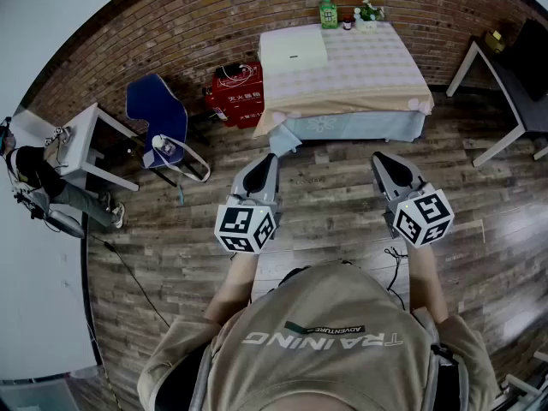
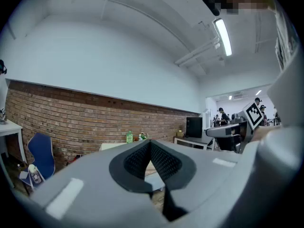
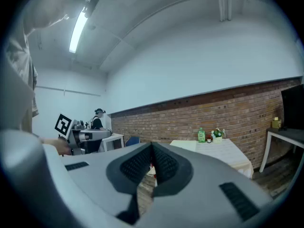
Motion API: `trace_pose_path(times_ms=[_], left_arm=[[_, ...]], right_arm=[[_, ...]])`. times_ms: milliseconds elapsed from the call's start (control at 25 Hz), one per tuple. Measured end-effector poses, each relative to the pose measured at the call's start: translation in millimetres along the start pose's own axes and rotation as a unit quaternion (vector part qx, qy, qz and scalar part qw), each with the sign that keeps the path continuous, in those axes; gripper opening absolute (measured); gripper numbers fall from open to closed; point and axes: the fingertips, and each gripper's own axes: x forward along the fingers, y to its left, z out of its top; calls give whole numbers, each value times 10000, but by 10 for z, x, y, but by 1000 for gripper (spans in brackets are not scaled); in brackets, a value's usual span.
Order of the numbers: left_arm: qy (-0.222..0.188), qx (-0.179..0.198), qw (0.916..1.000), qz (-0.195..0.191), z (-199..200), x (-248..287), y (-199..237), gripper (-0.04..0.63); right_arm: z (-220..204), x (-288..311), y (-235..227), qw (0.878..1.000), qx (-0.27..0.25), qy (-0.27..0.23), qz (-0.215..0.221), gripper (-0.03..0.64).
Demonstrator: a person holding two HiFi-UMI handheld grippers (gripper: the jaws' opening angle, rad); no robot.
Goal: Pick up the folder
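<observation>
Head view: we hold both grippers out ahead, side by side over the wood floor [image 1: 325, 187], well apart from each other.
Left gripper [image 1: 267, 159]: jaws pressed together, nothing between them. Left gripper view shows the dark ribbed pads meeting at the tips.
Right gripper [image 1: 382, 159]: same, jaws closed on nothing. Right gripper view confirms it.
Neither gripper is touching anything.

Next out is the table [image 1: 402, 75] under a pale checked cloth, well clear of both grippers.
The folder [image 1: 294, 50] lies flat along the table's left edge, reaching toward the far-left corner. At this resolution we only see a pale flat rectangle, so that ID is probable, not certain.

Along the table's far edge, in a row:
- a green bottle [image 1: 329, 13], just beside the folder's far-right corner
- a small dark jar [image 1: 347, 22]
- a small plant [image 1: 369, 11]

On the floor left of the table:
- a red box [image 1: 236, 88], just beside the table's left edge
- a blue chair [image 1: 156, 110]
- a white desk [image 1: 86, 131], with a seated person [image 1: 51, 191] next to it

Another desk [image 1: 505, 75] with white legs stands right of the table. A brick wall [image 1: 171, 24] runs behind it all.
</observation>
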Motion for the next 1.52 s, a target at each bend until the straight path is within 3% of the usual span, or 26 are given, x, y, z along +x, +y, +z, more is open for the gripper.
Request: trace_pose_path(times_ms=[280,640,840,1120,1320,1520], left_arm=[[69,-98,9999,25,-85,-11,309,6],[465,-388,9982,-43,-464,-72,721,6],[506,-467,9976,-6,-545,-33,771,6],[499,-324,9980,218,-520,278,810,8],[433,-92,9977,515,-316,697,821,8],[448,20,9954,842,-194,1101,818,8]], right_arm=[[-35,254,99,9999,-57,146,-51,9],[-279,508,258,9985,105,273,-467,9],[-391,574,293,9987,24,337,-374,9],[-340,842,-108,9997,-7,115,-222,10],[-324,1069,-570,9994,-268,187,60,9],[-212,1364,-1044,9993,-167,76,322,10]])
